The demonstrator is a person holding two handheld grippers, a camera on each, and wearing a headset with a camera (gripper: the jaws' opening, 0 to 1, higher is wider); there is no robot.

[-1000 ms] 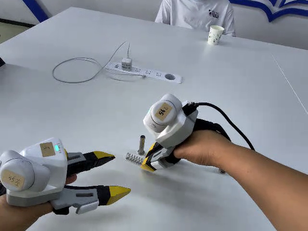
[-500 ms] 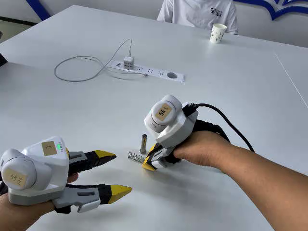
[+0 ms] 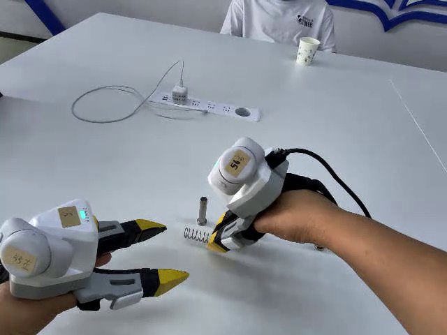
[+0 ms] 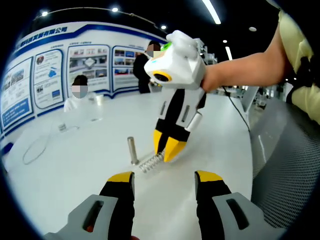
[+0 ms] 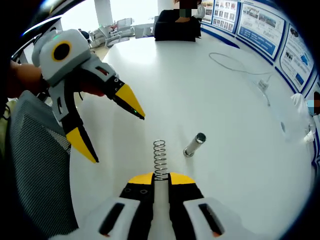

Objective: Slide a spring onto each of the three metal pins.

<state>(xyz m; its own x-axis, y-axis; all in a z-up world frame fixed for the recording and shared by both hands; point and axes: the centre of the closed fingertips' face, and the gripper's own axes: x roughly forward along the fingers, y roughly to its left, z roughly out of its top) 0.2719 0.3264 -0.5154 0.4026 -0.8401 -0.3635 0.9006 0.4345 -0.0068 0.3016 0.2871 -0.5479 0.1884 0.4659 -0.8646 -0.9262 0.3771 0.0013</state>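
A short metal pin [image 3: 202,210] stands upright on the white table [image 3: 293,112]. It shows in the left gripper view [image 4: 132,150] and the right gripper view [image 5: 194,144] too. Just in front of it lies a coil spring [image 3: 195,234] [image 4: 150,161] [image 5: 159,159], level with the tabletop. My right gripper [image 3: 214,242] [image 5: 155,178] is shut on the spring's near end. My left gripper [image 3: 167,252] [image 4: 163,177] hovers open at the lower left, nothing between its fingers, its tips aimed at the spring and pin.
A white power strip [image 3: 209,107] with a plugged charger and a looped cable [image 3: 105,105] lies farther back. A paper cup [image 3: 305,50] stands at the far edge in front of a seated person [image 3: 279,17]. A black cable [image 3: 328,174] trails from the right gripper.
The right gripper has shifted the spring slightly, so it now lies just in front of the pin. The left gripper stays open in about the same place.
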